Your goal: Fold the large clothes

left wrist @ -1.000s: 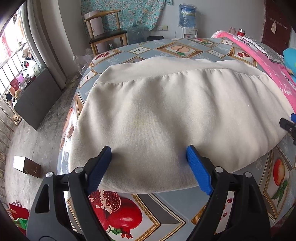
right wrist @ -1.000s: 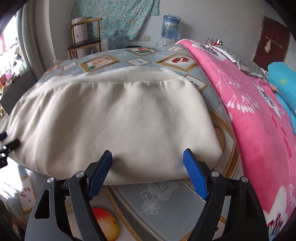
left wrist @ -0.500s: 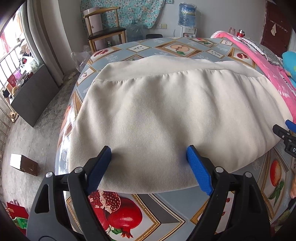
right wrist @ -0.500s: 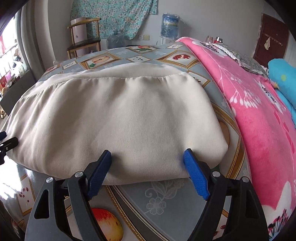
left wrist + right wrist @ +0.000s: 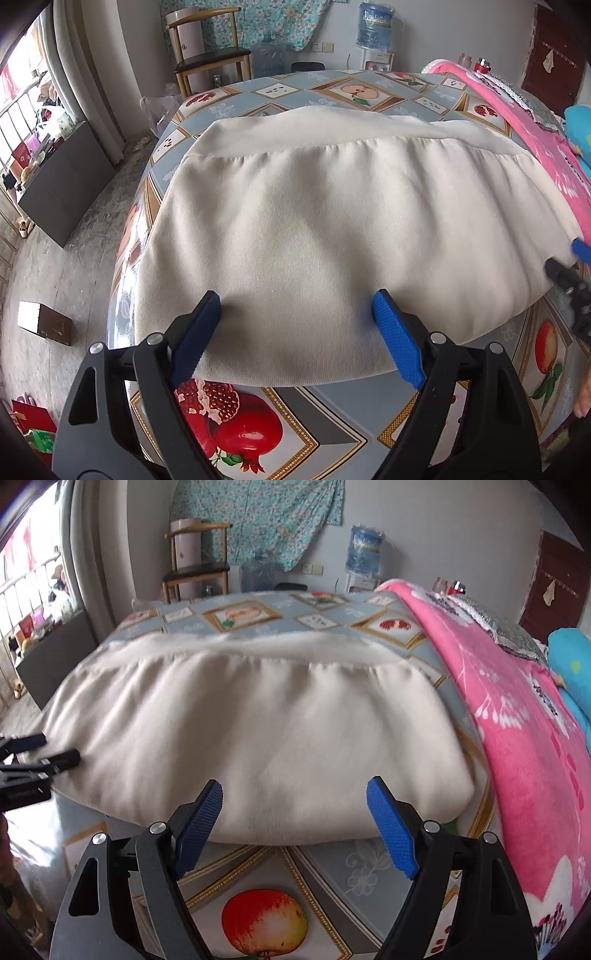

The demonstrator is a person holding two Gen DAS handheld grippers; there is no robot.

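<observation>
on the fruit-print tablecloth [image 5: 332, 417], folded cream garment [image 5: 332, 229] lying flat, left gripper [image 5: 295, 332] spread wide at its near edge, right gripper [image 5: 295, 819] likewise spread, pink blanket [image 5: 524, 746] beside

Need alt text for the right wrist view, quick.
The open right gripper faces the near edge of a folded cream fabric garment on a fruit-print tablecloth. A pink floral blanket lies right; the left gripper shows far left.

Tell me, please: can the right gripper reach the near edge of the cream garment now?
Probably yes. The right gripper is open right at the near edge of the cream garment, with nothing between them.
</observation>
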